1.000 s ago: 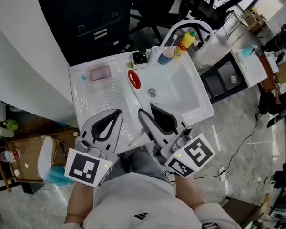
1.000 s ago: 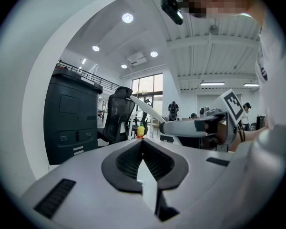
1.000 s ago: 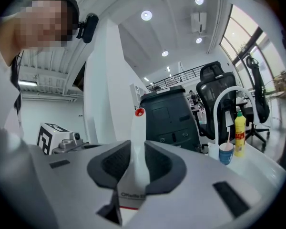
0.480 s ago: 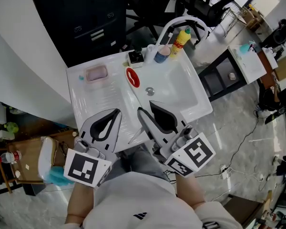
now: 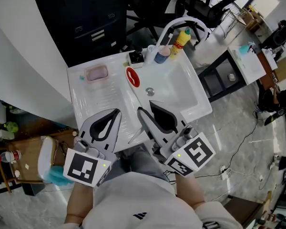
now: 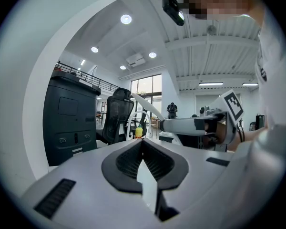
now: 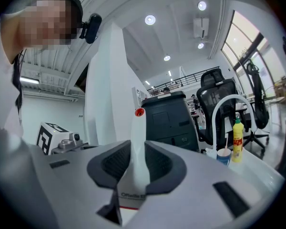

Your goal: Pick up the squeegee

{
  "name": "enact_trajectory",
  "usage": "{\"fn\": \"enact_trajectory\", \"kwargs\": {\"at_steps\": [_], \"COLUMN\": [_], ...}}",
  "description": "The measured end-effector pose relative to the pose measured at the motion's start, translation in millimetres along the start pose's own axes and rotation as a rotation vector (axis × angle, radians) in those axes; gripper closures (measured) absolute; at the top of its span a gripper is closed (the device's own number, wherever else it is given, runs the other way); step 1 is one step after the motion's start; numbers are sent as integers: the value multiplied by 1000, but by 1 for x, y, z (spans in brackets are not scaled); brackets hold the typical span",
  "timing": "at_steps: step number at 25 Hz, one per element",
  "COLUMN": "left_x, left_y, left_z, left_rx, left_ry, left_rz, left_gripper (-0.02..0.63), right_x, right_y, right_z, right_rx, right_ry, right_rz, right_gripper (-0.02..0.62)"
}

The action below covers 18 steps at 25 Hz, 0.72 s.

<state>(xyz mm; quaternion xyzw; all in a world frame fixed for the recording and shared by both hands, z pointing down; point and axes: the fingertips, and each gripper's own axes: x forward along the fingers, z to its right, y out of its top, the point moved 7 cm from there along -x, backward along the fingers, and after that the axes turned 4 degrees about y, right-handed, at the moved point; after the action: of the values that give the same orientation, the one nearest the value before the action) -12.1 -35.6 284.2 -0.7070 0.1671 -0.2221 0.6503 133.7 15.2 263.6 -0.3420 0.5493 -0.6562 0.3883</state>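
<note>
The squeegee (image 7: pixel 137 151) is a white handle with a red tip, and my right gripper (image 7: pixel 137 149) is shut on it. In the head view the handle reaches forward from the right gripper (image 5: pixel 142 112) to its red end (image 5: pixel 133 78) over the sink's drainboard. A thin blade edge (image 5: pixel 136 138) shows behind the jaws. The left gripper view has the white handle (image 6: pixel 144 105) sticking out of the right gripper. My left gripper (image 5: pixel 115 112) hangs beside it at the sink's near edge, jaws together (image 6: pixel 143 142) with nothing between them.
The white sink (image 5: pixel 202 109) has a basin with a drain (image 5: pixel 150 92) and a curved faucet (image 5: pixel 181 23). At the back stand a yellow bottle (image 5: pixel 181 38), a cup (image 5: pixel 162 55), a black item (image 5: pixel 136 57) and a pink soap dish (image 5: pixel 97 73).
</note>
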Motion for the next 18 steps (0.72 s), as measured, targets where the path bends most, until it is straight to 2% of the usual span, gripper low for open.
{"fn": "enact_trajectory", "kwargs": {"at_steps": [18], "left_x": [-8], "left_y": [2], "left_z": [0], "left_rx": [-4], "left_ry": [18], "left_rz": [11], "left_gripper": [594], "right_x": [2], "right_y": [1], "right_z": [-6], "right_rx": [-10], "right_ry": [19], "right_rz": [1], "right_gripper": [502]}}
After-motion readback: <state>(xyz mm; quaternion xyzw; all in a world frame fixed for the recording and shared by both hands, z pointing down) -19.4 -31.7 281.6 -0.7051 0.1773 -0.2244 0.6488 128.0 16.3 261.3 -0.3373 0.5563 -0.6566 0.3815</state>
